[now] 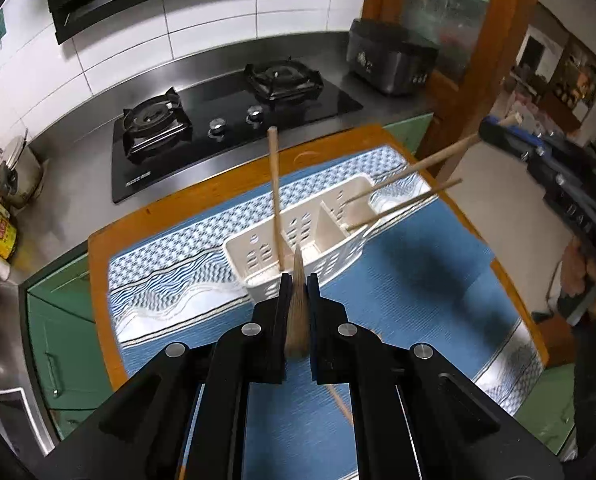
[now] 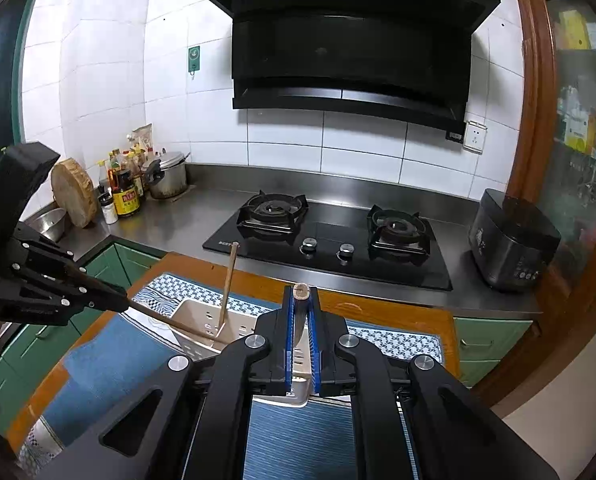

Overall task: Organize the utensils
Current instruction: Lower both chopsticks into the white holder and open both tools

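Observation:
A white perforated utensil caddy (image 1: 298, 236) lies on a blue patterned mat (image 1: 397, 280). My left gripper (image 1: 298, 280) is shut on a wooden stick (image 1: 297, 312) whose tip reaches into the caddy's near compartment, beside an upright wooden stick (image 1: 274, 196). My right gripper (image 1: 485, 130) at the right is shut on another wooden stick (image 1: 429, 162) that slants into the caddy's far compartment, next to a loose stick (image 1: 409, 200). In the right wrist view, my right gripper (image 2: 301, 294) clamps that stick's end (image 2: 300, 292) above the caddy (image 2: 202, 320); the left gripper (image 2: 122, 300) holds its stick (image 2: 170, 322).
The mat covers a wooden board (image 1: 102, 280) in front of a steel counter with a black gas hob (image 1: 226, 120). A dark rice cooker (image 1: 389, 60) stands at the right. Sauce bottles (image 2: 126, 196), a pot (image 2: 170, 176) and a round chopping block (image 2: 74, 192) crowd the left corner.

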Action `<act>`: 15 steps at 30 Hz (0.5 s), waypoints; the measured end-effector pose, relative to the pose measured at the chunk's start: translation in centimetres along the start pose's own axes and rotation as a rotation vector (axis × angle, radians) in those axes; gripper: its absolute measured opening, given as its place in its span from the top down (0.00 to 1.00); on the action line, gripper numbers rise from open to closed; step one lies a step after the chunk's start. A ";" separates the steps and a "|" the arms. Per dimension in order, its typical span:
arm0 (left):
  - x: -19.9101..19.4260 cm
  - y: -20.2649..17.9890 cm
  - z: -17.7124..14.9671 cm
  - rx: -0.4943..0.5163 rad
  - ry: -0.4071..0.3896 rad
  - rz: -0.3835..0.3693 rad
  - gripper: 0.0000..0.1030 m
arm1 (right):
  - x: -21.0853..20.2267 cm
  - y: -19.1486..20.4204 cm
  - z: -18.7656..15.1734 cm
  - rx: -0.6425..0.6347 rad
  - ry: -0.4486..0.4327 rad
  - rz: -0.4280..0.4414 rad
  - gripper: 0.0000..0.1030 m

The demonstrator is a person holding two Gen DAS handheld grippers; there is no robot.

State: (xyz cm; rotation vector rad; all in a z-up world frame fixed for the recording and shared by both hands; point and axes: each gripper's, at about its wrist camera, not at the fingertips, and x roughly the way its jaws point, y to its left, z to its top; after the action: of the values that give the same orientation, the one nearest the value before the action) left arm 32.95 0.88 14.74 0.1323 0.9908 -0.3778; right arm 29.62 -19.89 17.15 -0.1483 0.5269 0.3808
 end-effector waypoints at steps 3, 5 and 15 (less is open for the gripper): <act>0.4 -0.5 0.9 -0.009 -0.017 -0.029 0.94 | 0.7 -0.1 0.1 0.006 0.020 0.010 0.94; 1.0 -0.9 1.7 -0.006 -0.020 -0.035 0.94 | 1.2 -0.3 0.2 0.013 0.039 0.019 0.94; 5.6 -1.1 3.7 -0.071 -0.015 -0.080 0.94 | 4.9 -1.5 -0.4 0.053 0.160 0.042 0.94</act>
State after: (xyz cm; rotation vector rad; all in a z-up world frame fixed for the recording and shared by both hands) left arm 38.25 -2.60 12.13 0.0256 0.9959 -0.4152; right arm 33.92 -19.82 14.31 -0.1174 0.6983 0.3974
